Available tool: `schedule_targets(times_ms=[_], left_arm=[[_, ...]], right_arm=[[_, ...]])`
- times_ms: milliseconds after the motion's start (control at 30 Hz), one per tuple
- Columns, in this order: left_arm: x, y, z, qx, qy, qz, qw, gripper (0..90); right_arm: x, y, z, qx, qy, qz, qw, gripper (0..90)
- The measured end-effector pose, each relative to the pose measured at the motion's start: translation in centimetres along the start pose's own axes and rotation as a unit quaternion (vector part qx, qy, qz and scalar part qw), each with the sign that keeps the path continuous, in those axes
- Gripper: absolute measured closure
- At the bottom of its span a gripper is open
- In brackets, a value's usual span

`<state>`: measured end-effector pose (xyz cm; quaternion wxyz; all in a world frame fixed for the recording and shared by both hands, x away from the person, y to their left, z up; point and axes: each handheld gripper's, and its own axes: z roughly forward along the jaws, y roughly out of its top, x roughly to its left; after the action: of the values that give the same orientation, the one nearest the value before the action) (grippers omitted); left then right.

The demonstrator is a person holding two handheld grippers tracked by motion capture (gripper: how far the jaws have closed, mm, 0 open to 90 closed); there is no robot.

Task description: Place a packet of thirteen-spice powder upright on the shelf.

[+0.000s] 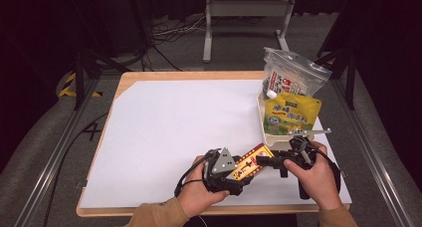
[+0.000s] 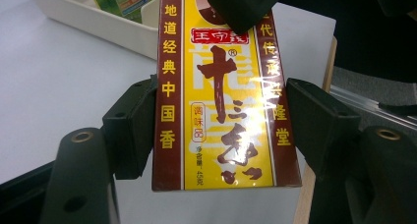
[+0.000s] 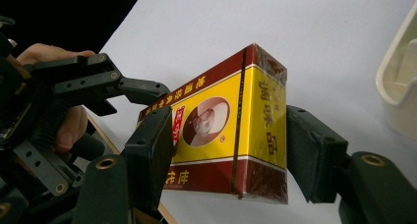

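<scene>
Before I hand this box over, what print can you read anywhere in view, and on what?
Yellow-and-red box, left strip: "地道经典中国香"
Box front: "十三香", "调味品"
Box, right strip: partly covered, "传承", "堂"
Box side: "调味品"
Pouches in the tray: too small.

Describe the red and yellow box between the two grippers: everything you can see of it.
The box is a flat rectangular carton, yellow in the middle with dark red bands, printed with Chinese characters and a small portrait, wrapped in glossy clear film. It is held up off the white table cover, near the table's front edge, lying roughly level. The left gripper clamps one end across its width; the right gripper has its jaws on either side of the other end. Behind it stands a cream tray of pouches, apart from it.
</scene>
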<state>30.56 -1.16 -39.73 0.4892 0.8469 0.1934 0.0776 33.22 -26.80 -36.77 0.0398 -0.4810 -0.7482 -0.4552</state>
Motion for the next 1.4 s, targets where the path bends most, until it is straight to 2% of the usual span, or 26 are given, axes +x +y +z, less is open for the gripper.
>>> schedule_targets(times_ms=[333, 567, 733, 900, 1100, 1300, 1400], left_arm=[[0.1, -0.2, 0.4, 0.009, 0.001, 0.001, 1.0, 32.4], [0.1, -0.3, 0.7, 0.014, 0.003, 0.001, 0.9999, 32.5], [0.0, -0.4, 0.9, 0.017, 0.006, 0.005, 0.9998, 32.5], [0.0, -0.3, 0.8, 0.012, 0.015, 0.013, 0.9997, 32.3], [0.0, -0.3, 0.8, 0.012, 0.015, 0.009, 0.9998, 31.3], [0.5, -0.1, 0.6, 0.021, -0.008, -0.008, 0.9997, 29.5], [0.7, 0.0, 0.6, 0.029, -0.017, -0.012, 0.9994, 23.4]], right_arm=[[0.1, 0.0, -0.4, -0.012, 0.001, 0.002, 0.9999, 50.0], [0.5, 0.2, -0.8, -0.027, 0.005, -0.011, 0.9996, 59.8], [0.9, 0.2, -0.9, -0.03, 0.0, -0.019, 0.9994, 62.7], [1.3, 0.3, -1.0, -0.045, 0.002, -0.023, 0.9987, 64.7], [1.6, 0.4, -1.1, -0.052, 0.006, -0.024, 0.9983, 66.7], [2.2, 0.6, -1.1, -0.058, 0.012, -0.039, 0.9975, 67.8], [2.5, 0.8, -1.5, -0.065, 0.005, -0.049, 0.9966, 67.9]])
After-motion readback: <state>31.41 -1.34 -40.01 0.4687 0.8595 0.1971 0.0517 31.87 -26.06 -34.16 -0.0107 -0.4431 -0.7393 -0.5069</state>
